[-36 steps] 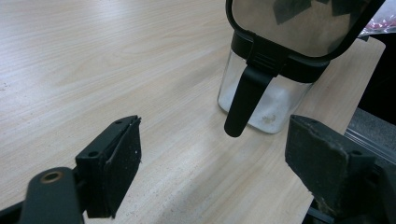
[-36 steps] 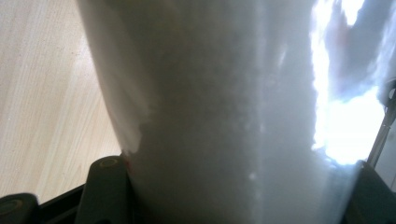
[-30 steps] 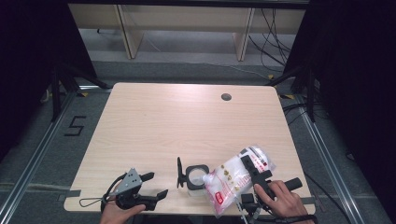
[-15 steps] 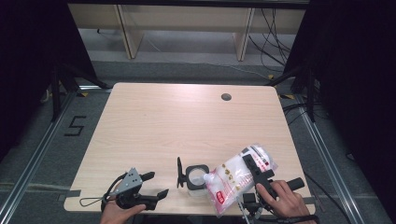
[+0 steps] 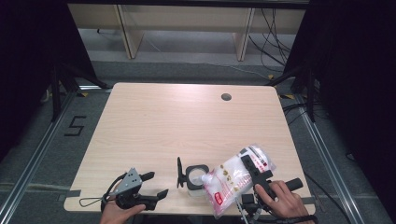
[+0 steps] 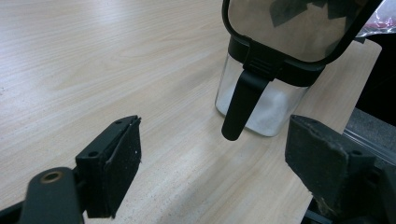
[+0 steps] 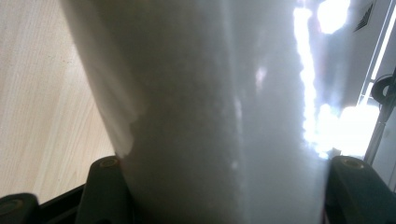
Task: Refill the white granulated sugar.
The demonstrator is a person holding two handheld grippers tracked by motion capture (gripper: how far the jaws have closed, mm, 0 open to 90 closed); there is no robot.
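A clear jar [image 5: 196, 178] with a black rim stands near the table's front edge, its flip lid [image 5: 179, 171] swung up and open. White grains lie in the bottom of the jar [image 6: 266, 107], under the raised lid [image 6: 294, 28]. My right gripper [image 5: 248, 164] is shut on a plastic bag of white grains [image 5: 233, 181], which is tilted with its lower corner at the jar's mouth. The bag [image 7: 210, 116] bulges between the jaws of my right gripper [image 7: 219, 186]. My left gripper [image 5: 156, 184] rests open at the front left, and its jaws [image 6: 215, 140] point at the jar with nothing between them.
The light wooden table [image 5: 187, 126] has a round cable hole [image 5: 226, 97] at the back right. A hand holds each gripper at the front edge. Black frames and floor cables surround the table.
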